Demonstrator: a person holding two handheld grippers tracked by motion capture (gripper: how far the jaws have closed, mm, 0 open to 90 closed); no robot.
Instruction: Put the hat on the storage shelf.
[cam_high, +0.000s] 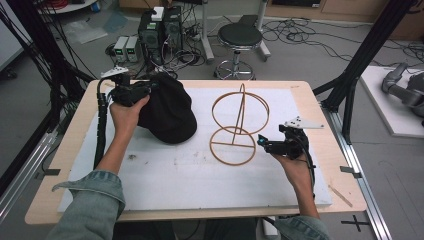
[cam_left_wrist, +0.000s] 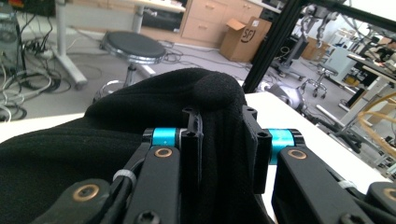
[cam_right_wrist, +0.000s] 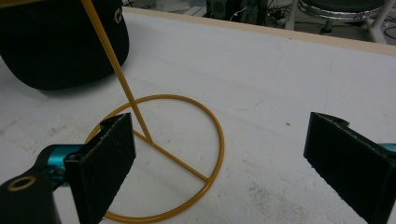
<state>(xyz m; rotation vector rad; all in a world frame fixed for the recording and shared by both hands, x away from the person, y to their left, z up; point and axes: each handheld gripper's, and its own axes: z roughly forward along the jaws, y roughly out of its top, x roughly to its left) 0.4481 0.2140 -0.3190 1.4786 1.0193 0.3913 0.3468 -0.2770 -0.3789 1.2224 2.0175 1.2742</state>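
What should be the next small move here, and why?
Probably lift the cap toward the stand. The left gripper is shut on the cap's fabric, and the right gripper is open at the stand's base ring, seemingly ready to steady it.

Black fabric baseball cap (cam_high: 167, 112), soft and slumped, lies on the white-covered worktop (cam_high: 165, 175), its rear edge pinched between the closed jaws of the left tool (cam_high: 145, 90); a fold of cloth bulges up past the jaw tips (cam_left_wrist: 205, 93). Yellow thin-wire hat stand (cam_high: 237, 127) stands upright just ahead of the open right tool (cam_high: 261, 141): flat ring base with crossbar (cam_right_wrist: 187, 158), slanted stem, larger ring on top. Cap and stand sit near each other, apart.
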